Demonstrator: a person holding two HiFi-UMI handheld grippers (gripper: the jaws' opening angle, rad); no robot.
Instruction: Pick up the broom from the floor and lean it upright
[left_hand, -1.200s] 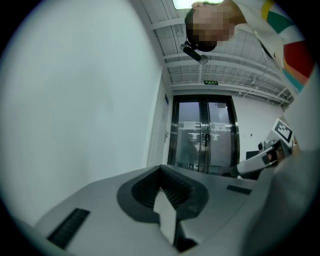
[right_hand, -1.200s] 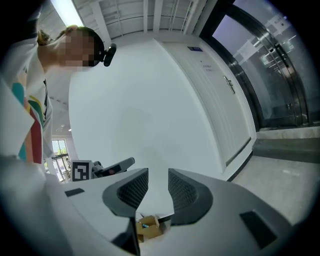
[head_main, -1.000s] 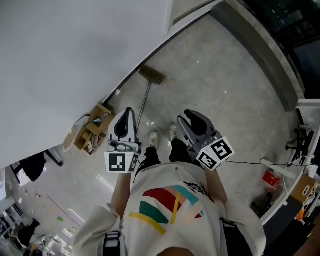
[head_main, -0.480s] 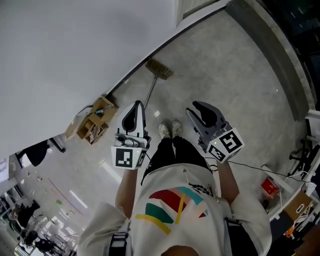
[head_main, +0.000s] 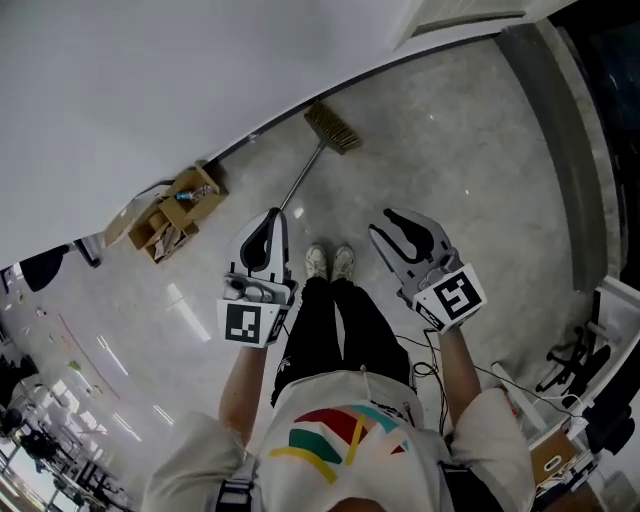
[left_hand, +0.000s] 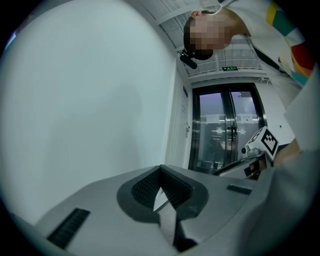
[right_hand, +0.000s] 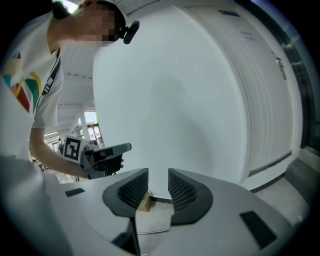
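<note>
The broom (head_main: 305, 175) lies flat on the pale floor. Its straw head (head_main: 332, 127) is close to the white wall, and its thin handle runs back toward my shoes (head_main: 330, 262). In the head view my left gripper (head_main: 270, 222) hangs in the air, its tip overlapping the handle's near end. The pads meet at the tip and hold nothing (left_hand: 160, 170). My right gripper (head_main: 398, 228) is to the right of the shoes, apart from the broom. It is open, with a bare gap between its ribbed pads (right_hand: 158, 182).
An open cardboard box (head_main: 165, 215) stands against the wall (head_main: 150, 90) left of the broom, and shows between the right jaws (right_hand: 145, 202). A raised grey ledge (head_main: 570, 150) borders the floor at right. A cable (head_main: 520, 380) and clutter lie at the lower right.
Both grippers have sunk lower in front of the person. The head view has swung, so the broom now lies nearer the middle. Neither gripper's jaws have changed.
</note>
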